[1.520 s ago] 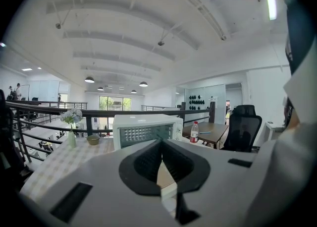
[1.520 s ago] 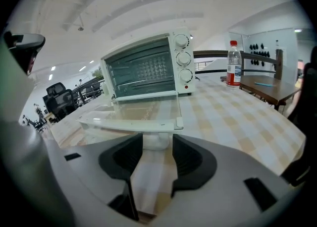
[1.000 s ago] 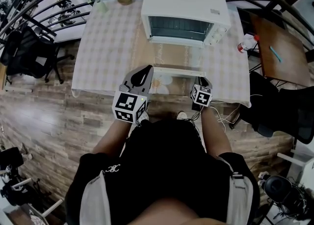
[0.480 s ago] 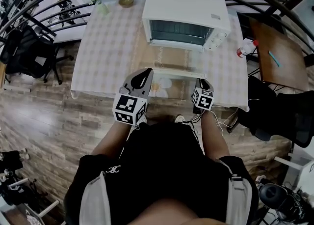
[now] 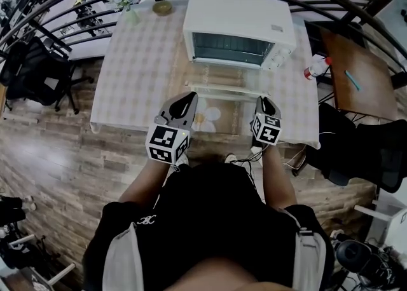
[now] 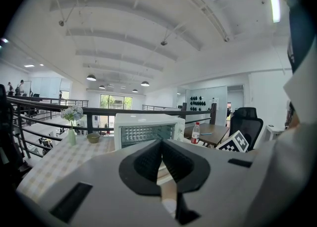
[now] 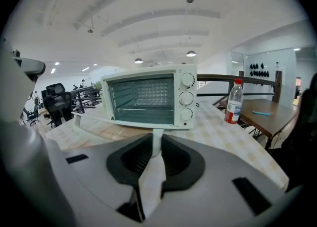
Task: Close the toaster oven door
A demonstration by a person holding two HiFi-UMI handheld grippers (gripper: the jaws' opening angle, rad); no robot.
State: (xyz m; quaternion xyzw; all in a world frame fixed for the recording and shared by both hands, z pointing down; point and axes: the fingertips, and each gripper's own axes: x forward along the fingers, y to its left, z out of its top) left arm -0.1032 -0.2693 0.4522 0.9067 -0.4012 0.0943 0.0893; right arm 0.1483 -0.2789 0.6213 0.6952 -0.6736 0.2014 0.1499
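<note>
Head view looks down on the toaster oven, which stands toward the far side of the checked counter. Its glass door is open and reaches out toward the person. The handle runs along the door's free edge, short of the counter's near edge.

The right hand-held gripper sits at the handle's right end. Right gripper view shows its jaws clenched on the handle's white end post, with the bar running off left in front of the open oven mouth.

The left hand-held gripper hovers near the handle's left end, its jaws pressed together on nothing.

Left of the oven a wide stretch of cloth lies open, up to a bowl and a vase at the far edge. Right of the oven only a narrow strip remains before the counter's side edge. A bottle stands near that edge; whether it is on the counter or on the desk beside it I cannot tell.
</note>
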